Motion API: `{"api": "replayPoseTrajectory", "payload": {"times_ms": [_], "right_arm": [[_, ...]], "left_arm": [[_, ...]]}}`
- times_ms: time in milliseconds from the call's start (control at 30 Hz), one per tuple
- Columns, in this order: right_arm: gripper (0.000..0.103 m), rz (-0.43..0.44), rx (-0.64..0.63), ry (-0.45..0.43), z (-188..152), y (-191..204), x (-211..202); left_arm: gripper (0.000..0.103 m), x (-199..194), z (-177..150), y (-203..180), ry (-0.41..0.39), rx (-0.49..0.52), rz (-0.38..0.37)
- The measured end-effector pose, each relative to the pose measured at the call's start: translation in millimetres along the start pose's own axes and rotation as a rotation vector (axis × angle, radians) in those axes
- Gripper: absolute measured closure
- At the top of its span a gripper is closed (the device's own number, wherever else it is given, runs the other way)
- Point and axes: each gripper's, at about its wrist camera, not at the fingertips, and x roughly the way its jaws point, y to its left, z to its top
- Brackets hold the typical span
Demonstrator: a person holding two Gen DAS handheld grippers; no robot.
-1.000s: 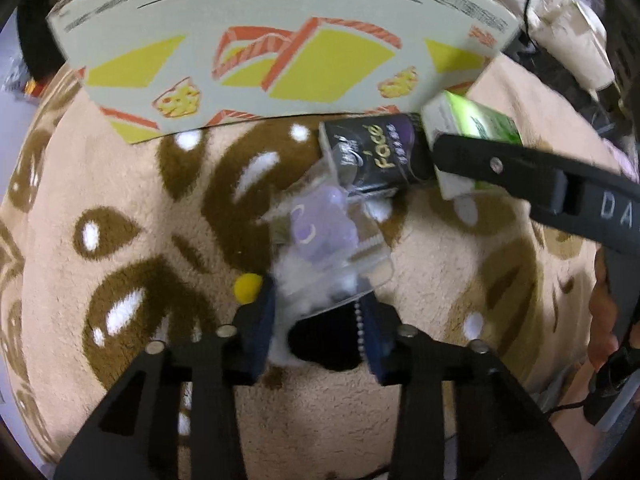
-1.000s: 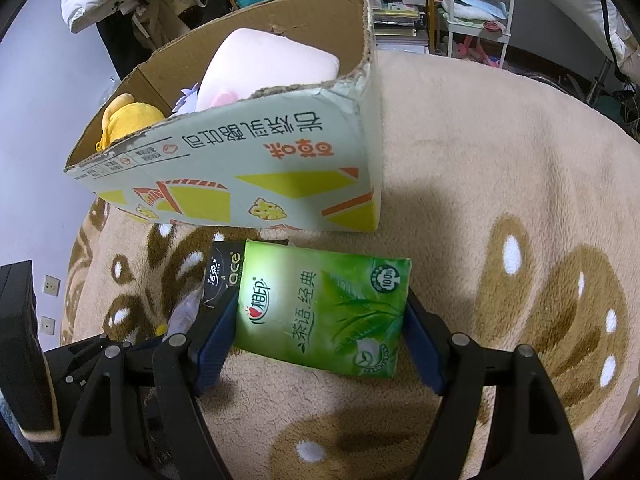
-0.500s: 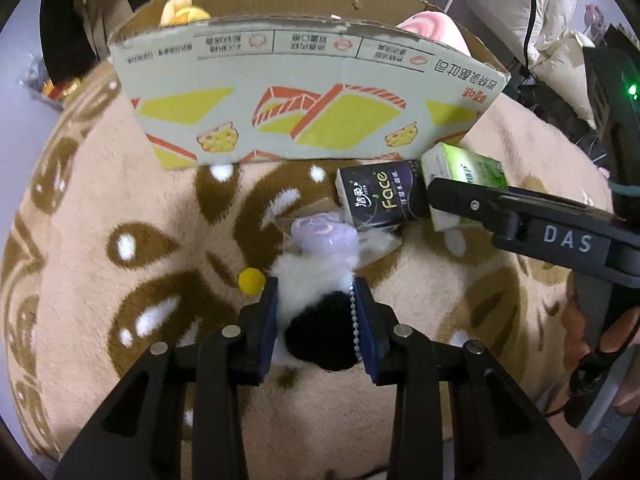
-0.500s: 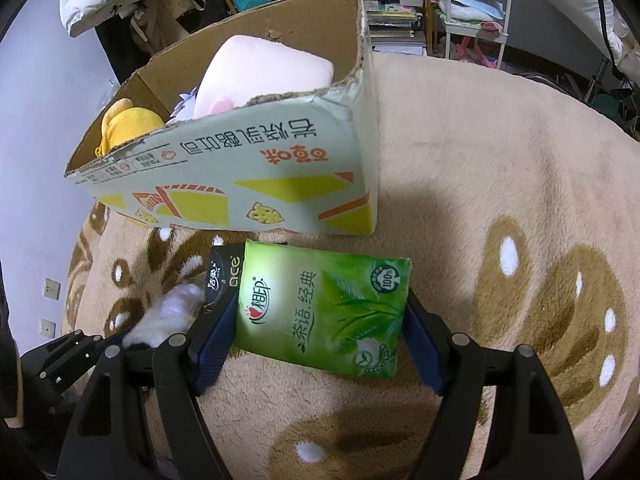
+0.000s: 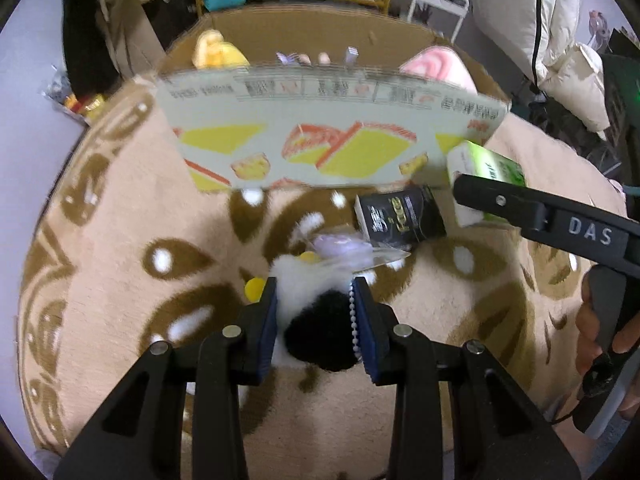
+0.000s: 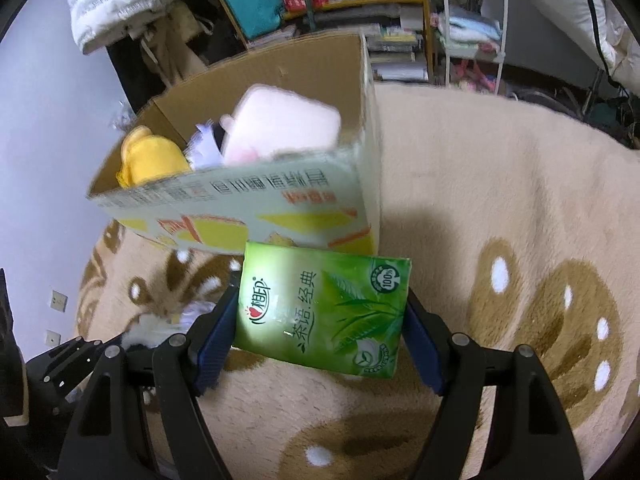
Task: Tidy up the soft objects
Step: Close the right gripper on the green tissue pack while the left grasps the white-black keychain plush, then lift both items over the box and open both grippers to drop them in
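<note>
Gripping a black-and-white plush toy (image 5: 316,320), the left tongs (image 5: 315,320) are clamped together on it above a tan rug (image 5: 120,300) with brown motifs. A clear bag with a lilac item (image 5: 340,246) trails from the toy at 12 o'clock. The right tongs (image 6: 320,320) are clamped on a green tissue pack (image 6: 320,304), held just before a cardboard box (image 6: 240,208) at 12 o'clock. Inside the box lie a yellow plush (image 6: 148,156) and a pink plush (image 6: 280,124). A black tissue pack (image 5: 400,216) rests on the rug beside the box.
</note>
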Motion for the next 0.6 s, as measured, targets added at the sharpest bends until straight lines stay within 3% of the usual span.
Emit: {"api": "replayPoseTrajectory", "payload": {"times_ms": [200,400,600], "right_arm": [[0.022,0.037,-0.036,-0.067,-2,13,-25],[0.022,0.065,-0.097,-0.162,1,32,-55],[0.022,0.104,-0.121,-0.212,15,43,-71]], "left_arm": [[0.07,-36,3,4,-0.164,0.008,0.08],[0.07,-90,13,6,-0.398,0.01,0.135],[0.07,-109,38,21,-0.467,-0.02,0.105]]}}
